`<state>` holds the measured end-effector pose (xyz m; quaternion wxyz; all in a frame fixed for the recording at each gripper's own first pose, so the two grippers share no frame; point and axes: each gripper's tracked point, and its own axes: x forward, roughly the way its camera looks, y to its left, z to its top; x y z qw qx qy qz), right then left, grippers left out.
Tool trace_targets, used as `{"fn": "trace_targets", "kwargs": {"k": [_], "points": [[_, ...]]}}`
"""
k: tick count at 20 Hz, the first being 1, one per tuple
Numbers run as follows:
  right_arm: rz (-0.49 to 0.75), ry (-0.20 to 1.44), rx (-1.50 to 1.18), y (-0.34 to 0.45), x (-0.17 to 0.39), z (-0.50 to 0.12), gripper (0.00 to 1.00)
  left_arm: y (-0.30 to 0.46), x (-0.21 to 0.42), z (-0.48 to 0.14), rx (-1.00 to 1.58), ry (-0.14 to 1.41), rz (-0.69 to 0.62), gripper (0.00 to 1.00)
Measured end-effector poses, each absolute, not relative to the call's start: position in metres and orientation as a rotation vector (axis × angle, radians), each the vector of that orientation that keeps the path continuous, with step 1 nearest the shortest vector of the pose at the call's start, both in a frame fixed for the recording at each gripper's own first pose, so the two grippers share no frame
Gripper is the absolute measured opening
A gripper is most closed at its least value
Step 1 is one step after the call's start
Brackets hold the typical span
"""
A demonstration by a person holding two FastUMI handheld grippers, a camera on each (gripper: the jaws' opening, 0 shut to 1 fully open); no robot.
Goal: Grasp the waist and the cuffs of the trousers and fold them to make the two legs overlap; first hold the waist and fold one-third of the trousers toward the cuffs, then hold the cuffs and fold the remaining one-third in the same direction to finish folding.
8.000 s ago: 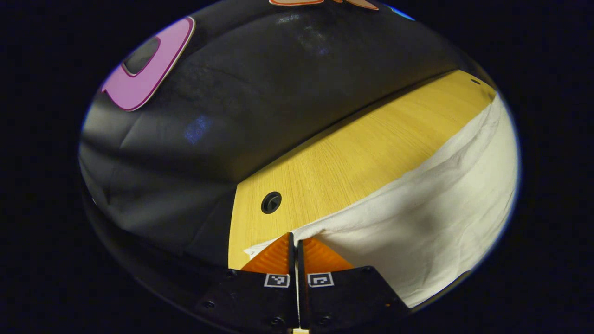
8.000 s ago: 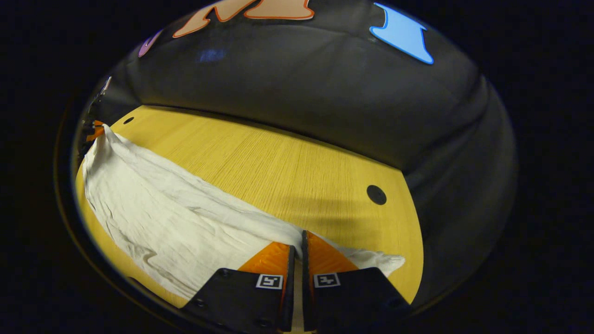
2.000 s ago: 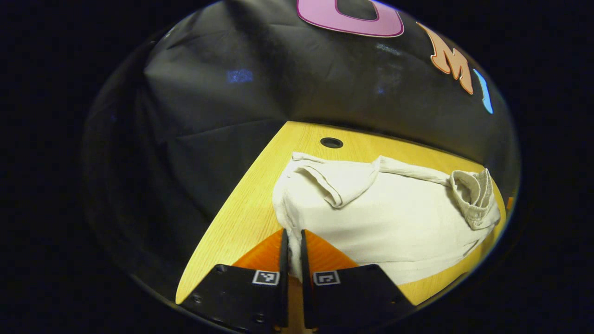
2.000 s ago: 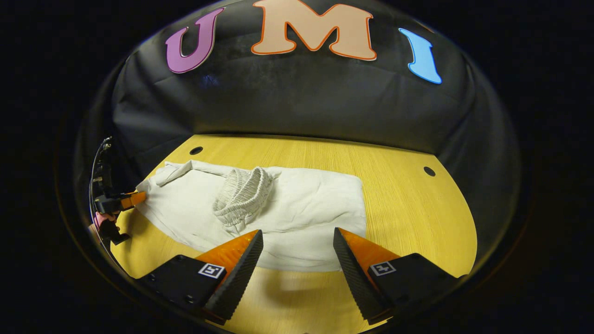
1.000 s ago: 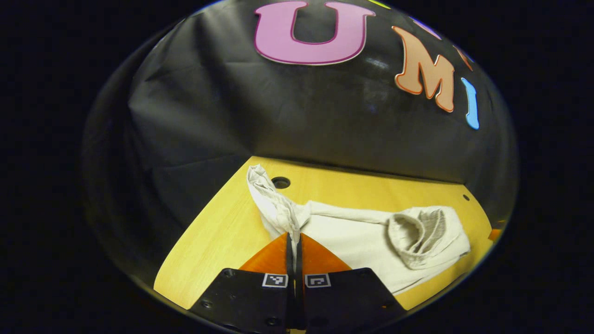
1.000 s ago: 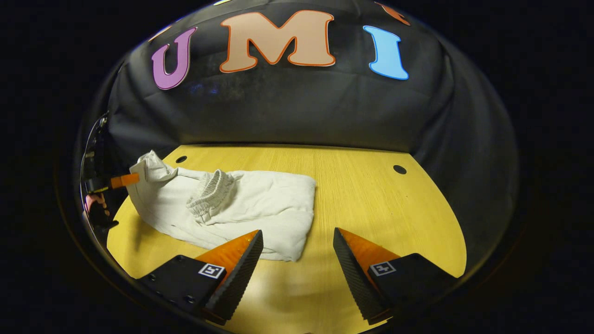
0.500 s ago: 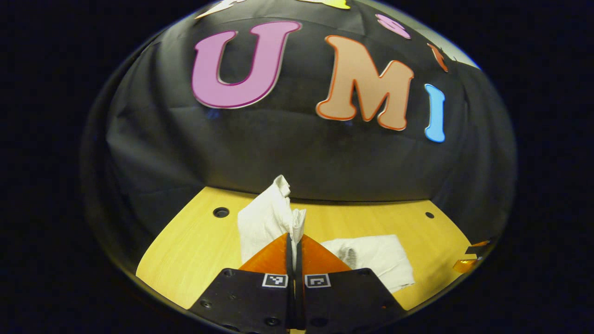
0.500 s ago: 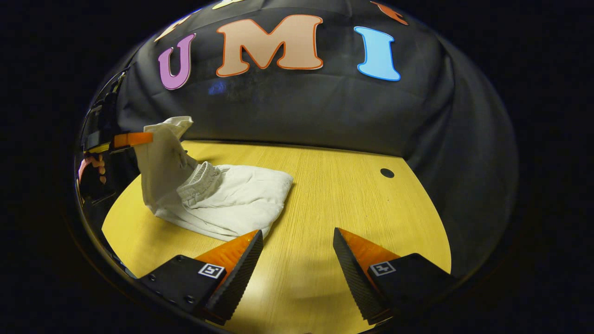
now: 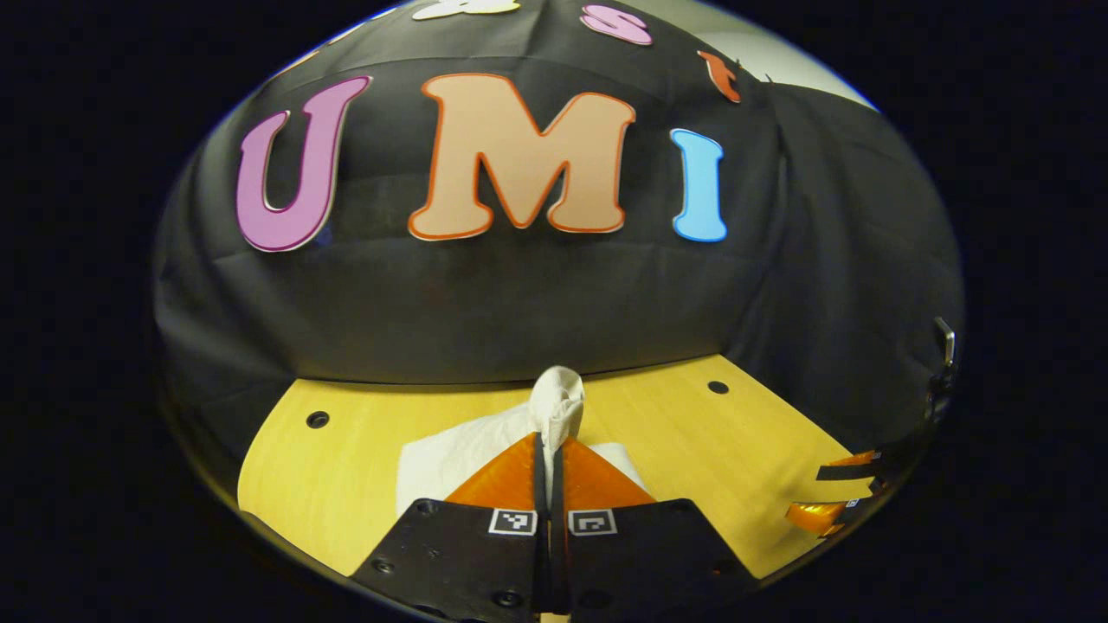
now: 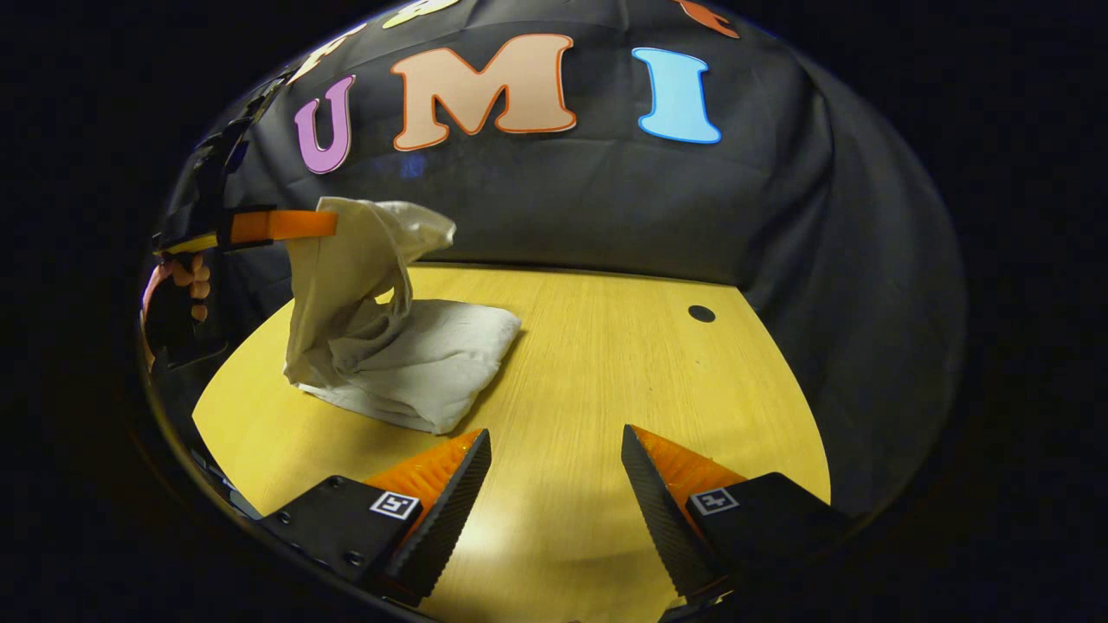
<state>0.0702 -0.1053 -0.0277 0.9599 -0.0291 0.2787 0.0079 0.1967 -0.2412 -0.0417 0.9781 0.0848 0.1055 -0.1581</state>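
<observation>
Cuffs hang pinched in the left gripper, which in the right gripper view comes in at about nine o'clock, its fingers pressed together on the cloth and held level above the table. A hand shows just below and behind that tool. From the pinch the raised part of the trousers drapes down and toward four o'clock onto the folded stack, which lies flat on the wood with its long axis running from eight toward two o'clock.

In the left gripper view the same tool's own fingers meet at the bottom centre with a knot of pale cloth standing up from between them at twelve o'clock, and the flat stack spreads on the table beneath and toward ten o'clock.

Farther right, the right gripper sits at six o'clock in its own view, spread wide and holding nothing, with bare wood between its fingers; the stack's near corner lies just off its left finger, at about ten o'clock from the tool.

Judged from this, the last third is being carried over. The folded stack lies below and ahead of the lifted cuffs, so the left gripper is the one placed to lay them across it, along the stack's long axis; the right is nearer the stack's free edge for steadying.
</observation>
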Motion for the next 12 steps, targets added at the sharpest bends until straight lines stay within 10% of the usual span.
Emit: {"fn": "trace_targets", "kwargs": {"k": [12], "points": [[-0.011,0.568,-0.022,-0.131,0.030,-0.034,0.98,-0.299,0.171,-0.182,0.176,0.428,-0.386,0.11]]}}
